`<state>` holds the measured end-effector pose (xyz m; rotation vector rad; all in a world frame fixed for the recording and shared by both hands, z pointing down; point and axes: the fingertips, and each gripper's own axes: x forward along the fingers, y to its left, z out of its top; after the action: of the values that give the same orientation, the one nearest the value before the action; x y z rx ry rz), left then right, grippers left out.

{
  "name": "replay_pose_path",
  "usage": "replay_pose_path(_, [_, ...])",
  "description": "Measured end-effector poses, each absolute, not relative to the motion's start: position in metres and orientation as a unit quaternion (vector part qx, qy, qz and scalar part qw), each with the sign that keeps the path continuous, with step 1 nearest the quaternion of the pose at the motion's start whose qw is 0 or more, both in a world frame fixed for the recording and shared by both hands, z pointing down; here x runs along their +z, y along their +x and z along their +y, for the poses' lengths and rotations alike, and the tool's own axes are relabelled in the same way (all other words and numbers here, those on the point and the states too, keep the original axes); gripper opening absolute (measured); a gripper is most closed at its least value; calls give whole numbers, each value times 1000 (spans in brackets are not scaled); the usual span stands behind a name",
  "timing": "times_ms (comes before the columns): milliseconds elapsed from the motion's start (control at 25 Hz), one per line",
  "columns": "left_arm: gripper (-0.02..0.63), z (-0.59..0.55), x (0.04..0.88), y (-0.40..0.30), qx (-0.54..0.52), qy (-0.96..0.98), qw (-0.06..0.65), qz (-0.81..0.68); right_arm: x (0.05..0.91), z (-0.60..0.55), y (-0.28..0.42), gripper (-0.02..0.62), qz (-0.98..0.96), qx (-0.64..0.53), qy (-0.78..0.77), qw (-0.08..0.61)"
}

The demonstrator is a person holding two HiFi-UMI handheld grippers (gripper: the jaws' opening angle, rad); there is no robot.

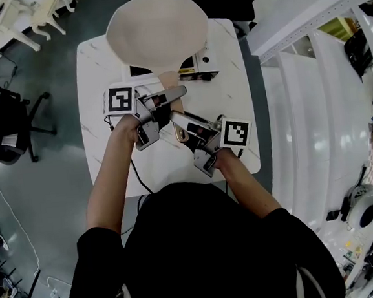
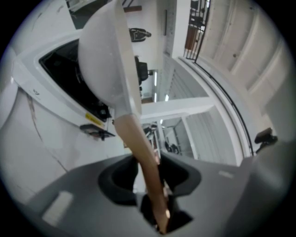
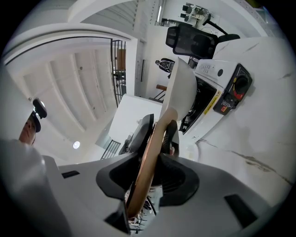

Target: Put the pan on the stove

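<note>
A cream pan [image 1: 157,31] with a tan handle [image 1: 167,88] is held over the white-framed stove [image 1: 196,69] at the table's far end, hiding most of it. My left gripper [image 1: 162,103] is shut on the handle near the bowl. My right gripper [image 1: 185,124] is shut on the handle's end. In the left gripper view the handle [image 2: 147,162] runs between the jaws of the left gripper [image 2: 156,196] up to the pan [image 2: 104,60], with the stove's black top [image 2: 69,69] behind. In the right gripper view the handle [image 3: 149,162] lies between the jaws of the right gripper [image 3: 150,159], edge-on to the pan [image 3: 182,88].
The white marble table [image 1: 96,75] is small, with its front edge near the person's body. The stove's control knob [image 3: 238,85] faces the person. A black office chair [image 1: 12,124] stands at the left. White shelving [image 1: 312,101] runs along the right. A cable [image 1: 137,175] hangs off the front.
</note>
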<state>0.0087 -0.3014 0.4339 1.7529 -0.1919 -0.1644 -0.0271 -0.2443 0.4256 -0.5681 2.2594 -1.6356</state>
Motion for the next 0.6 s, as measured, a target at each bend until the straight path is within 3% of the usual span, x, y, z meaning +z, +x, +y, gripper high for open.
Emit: replay_pose_path(600, [141, -297, 442, -29, -57, 761, 636, -117, 438, -240, -77, 121, 751, -613, -187, 157])
